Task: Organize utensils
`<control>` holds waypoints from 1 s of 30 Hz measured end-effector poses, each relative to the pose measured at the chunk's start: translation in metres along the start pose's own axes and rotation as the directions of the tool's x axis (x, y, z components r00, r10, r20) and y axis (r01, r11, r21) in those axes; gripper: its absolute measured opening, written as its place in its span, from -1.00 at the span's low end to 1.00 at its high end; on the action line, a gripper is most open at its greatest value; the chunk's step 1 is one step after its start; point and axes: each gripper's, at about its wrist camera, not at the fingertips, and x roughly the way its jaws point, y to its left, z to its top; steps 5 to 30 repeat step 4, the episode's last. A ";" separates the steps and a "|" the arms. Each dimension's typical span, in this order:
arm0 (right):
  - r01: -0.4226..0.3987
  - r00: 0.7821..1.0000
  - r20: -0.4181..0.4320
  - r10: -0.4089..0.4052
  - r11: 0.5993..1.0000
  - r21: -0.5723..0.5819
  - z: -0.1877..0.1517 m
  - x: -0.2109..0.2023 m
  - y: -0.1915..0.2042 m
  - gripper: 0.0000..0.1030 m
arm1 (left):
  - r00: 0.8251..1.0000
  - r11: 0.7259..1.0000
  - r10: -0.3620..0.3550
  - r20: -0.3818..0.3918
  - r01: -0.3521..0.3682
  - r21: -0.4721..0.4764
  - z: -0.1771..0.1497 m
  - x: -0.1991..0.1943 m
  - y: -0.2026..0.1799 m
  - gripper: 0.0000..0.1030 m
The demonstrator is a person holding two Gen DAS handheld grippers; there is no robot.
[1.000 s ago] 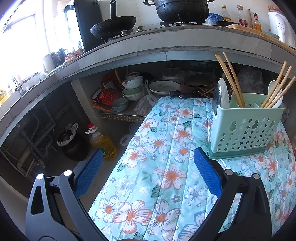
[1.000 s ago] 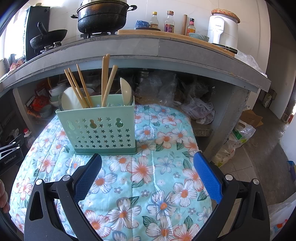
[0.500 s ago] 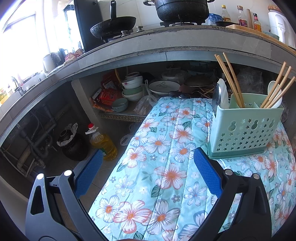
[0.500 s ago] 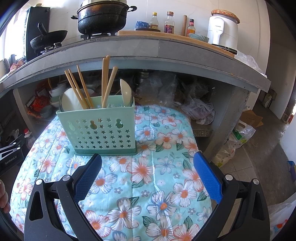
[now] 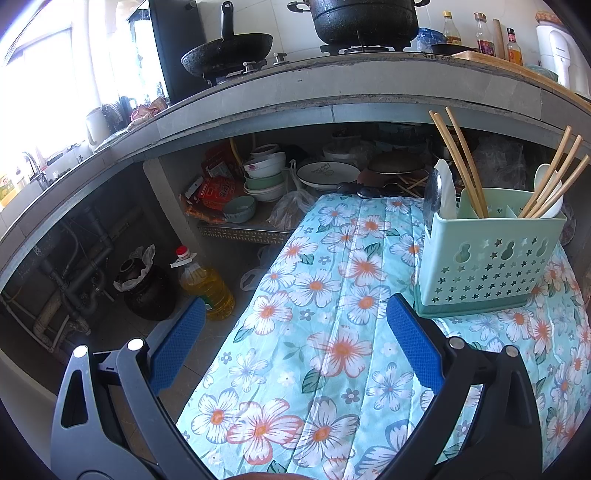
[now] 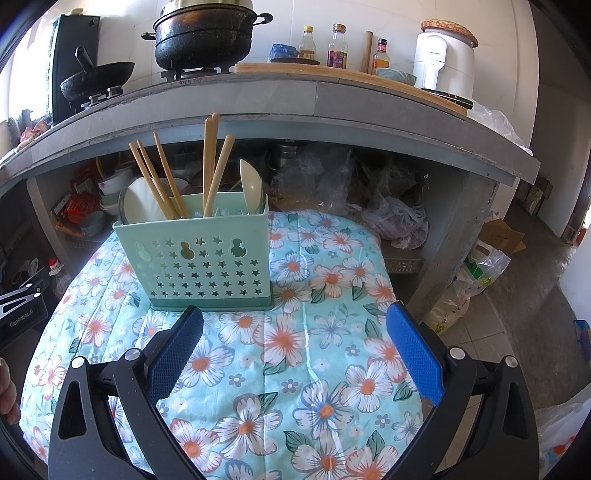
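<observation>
Left wrist view: the left gripper fills the lower frame, its jaws wide apart with nothing between them, over the floral cloth that covers the worktop. At about 2 o'clock from the jaws stands the mint-green utensil holder, upright on the cloth, its front pierced with stars and gourd shapes. One pair of wooden chopsticks leans toward 11 o'clock out of the holder's left part, and three more sticks lean toward 1 o'clock from its right part. A white spoon and a metal spoon stand at the holder's left end; another pale spoon shows behind the right-hand sticks. Beyond, at 12 o'clock, a grey kitchen counter carries a black wok and a black pot. An oil bottle stands on the floor at 9 o'clock.

Right wrist view: the right gripper likewise has its jaws spread, gripping nothing, above the same cloth. The utensil holder stands at 11 o'clock, just beyond the left fingertip, apart from it. Chopsticks and a pale spoon rise from it. The left gripper's body shows at 9 o'clock.
</observation>
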 end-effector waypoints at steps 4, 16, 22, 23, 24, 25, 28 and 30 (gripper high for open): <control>0.000 1.000 0.001 0.000 1.000 0.000 0.000 0.000 0.000 0.87 | 1.000 1.000 -0.001 0.001 0.001 -0.001 0.000 0.000 0.000 0.84; 0.000 1.000 0.001 0.000 1.000 0.000 0.000 0.000 0.000 0.87 | 1.000 1.000 -0.001 0.001 0.001 -0.001 0.000 0.000 0.000 0.84; 0.000 1.000 0.001 0.000 1.000 0.000 0.000 0.000 0.000 0.87 | 1.000 1.000 -0.001 0.001 0.001 -0.001 0.000 0.000 0.000 0.84; 0.000 1.000 0.001 0.000 1.000 0.000 0.000 0.000 0.000 0.87 | 1.000 1.000 -0.001 0.001 0.001 -0.001 0.000 0.000 0.000 0.84; 0.000 1.000 0.001 0.000 1.000 0.000 0.000 0.000 0.000 0.87 | 1.000 1.000 -0.001 0.001 0.001 -0.001 0.000 0.000 0.000 0.84; 0.000 1.000 0.001 0.000 1.000 0.000 0.000 0.000 0.000 0.87 | 1.000 1.000 -0.001 0.001 0.001 -0.001 0.000 0.000 0.000 0.84; 0.000 1.000 0.001 0.000 1.000 0.000 0.000 0.000 0.000 0.87 | 1.000 1.000 -0.001 0.001 0.001 -0.001 0.000 0.000 0.000 0.84; 0.000 1.000 0.001 0.000 1.000 0.000 0.000 0.000 0.000 0.87 | 1.000 1.000 -0.001 0.001 0.001 -0.001 0.000 0.000 0.000 0.84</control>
